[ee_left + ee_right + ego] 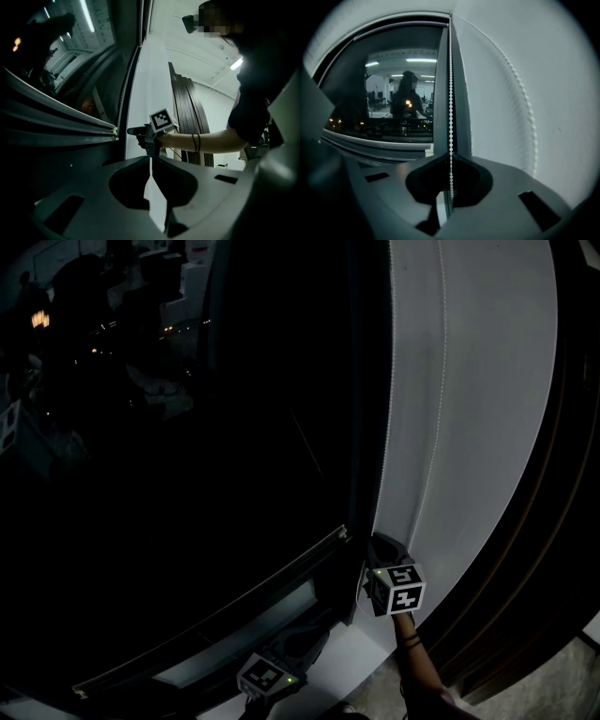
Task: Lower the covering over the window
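Observation:
A dark window pane [187,474] fills the left of the head view, beside a white wall [487,381]. A white bead chain [387,381] hangs along the window's right frame, and a second strand [439,381] runs on the wall. My right gripper [380,547] sits at the frame's lower corner. In the right gripper view its jaws [450,161] are closed on the bead chain [450,93], which runs straight up from them. My left gripper [298,645] is lower down by the sill, with its jaws [151,161] shut on nothing. The covering itself does not show.
The window's lower frame [234,601] slants across under the glass. A dark door frame or trim [553,521] borders the white wall on the right. The person's forearm [201,140] reaches in from the right. Room lights reflect in the glass [408,103].

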### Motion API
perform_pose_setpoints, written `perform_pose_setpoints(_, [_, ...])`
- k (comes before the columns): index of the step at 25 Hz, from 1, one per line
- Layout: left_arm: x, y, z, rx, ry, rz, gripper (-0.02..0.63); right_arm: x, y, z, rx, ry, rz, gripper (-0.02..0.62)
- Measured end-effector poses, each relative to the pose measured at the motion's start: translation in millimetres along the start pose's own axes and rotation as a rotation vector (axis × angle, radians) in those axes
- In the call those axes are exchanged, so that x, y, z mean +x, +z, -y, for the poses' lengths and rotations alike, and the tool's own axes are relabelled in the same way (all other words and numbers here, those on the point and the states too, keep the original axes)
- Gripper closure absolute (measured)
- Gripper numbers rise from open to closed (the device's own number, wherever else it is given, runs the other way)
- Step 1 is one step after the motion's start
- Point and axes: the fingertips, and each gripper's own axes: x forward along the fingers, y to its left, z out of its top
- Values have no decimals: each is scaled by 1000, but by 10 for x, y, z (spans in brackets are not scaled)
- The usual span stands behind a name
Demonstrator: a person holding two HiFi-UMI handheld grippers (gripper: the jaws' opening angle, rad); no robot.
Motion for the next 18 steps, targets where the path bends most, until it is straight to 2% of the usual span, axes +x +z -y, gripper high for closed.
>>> perform_pose_setpoints(5, [11,95,-53,-33,22,23,603,-308,-153,-151,56,14,70,580])
perform_pose_setpoints(9, [100,280,-24,-44,-22,59,573,-523,-178,-291,26,15,103,581])
perform_pose_setpoints(12, [192,388,9,-29,-59,74,552,-636,-210,-414,52,38,109,583])
perform_pose_setpoints(15, [266,487,12,-11,-75,90,548,-686,-425,-608,63,73,46,583])
perform_pose_setpoints(18, [299,581,11,8,-64,104,518,-795,-902,-795,64,80,-57,583])
